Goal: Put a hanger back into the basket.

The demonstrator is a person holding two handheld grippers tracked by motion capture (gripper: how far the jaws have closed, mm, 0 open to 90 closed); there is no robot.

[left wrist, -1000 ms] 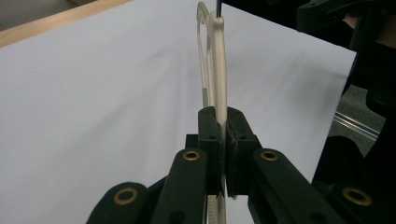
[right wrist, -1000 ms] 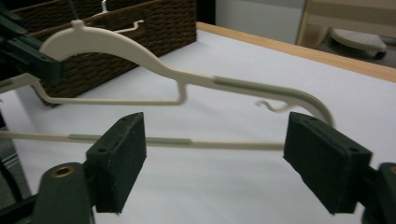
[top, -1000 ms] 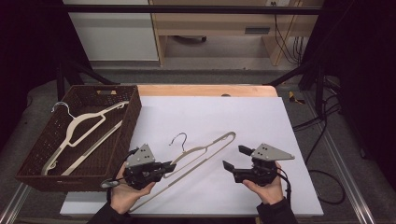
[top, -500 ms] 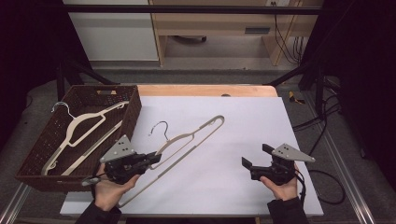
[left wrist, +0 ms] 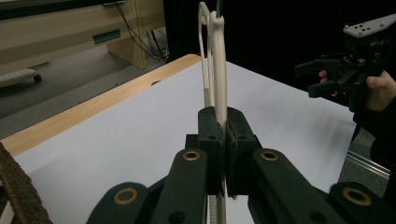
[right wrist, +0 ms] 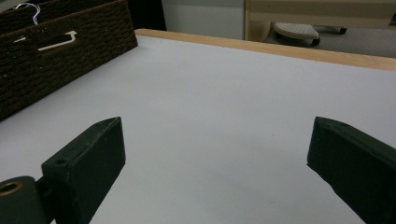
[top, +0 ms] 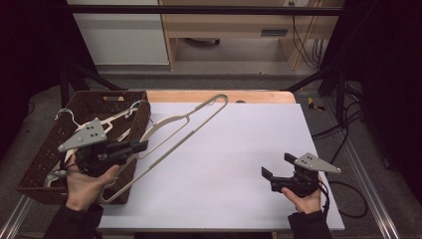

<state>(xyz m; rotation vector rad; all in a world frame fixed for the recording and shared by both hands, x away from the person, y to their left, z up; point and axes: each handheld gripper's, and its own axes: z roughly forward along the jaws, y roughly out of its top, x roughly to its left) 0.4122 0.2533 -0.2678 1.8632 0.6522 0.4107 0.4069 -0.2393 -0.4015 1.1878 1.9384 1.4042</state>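
Lifted toward wicker basket [top: 45,164]: slim beige hanger [top: 184,119]; left gripper [top: 142,146] clamped.

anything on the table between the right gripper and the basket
Nothing: in the right gripper view, bare white table runs from the open right gripper to the basket.

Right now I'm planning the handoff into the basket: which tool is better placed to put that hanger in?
Left. The left tool is already clamped on the hanger beside the wicker basket. The right tool hangs open and empty across the table.
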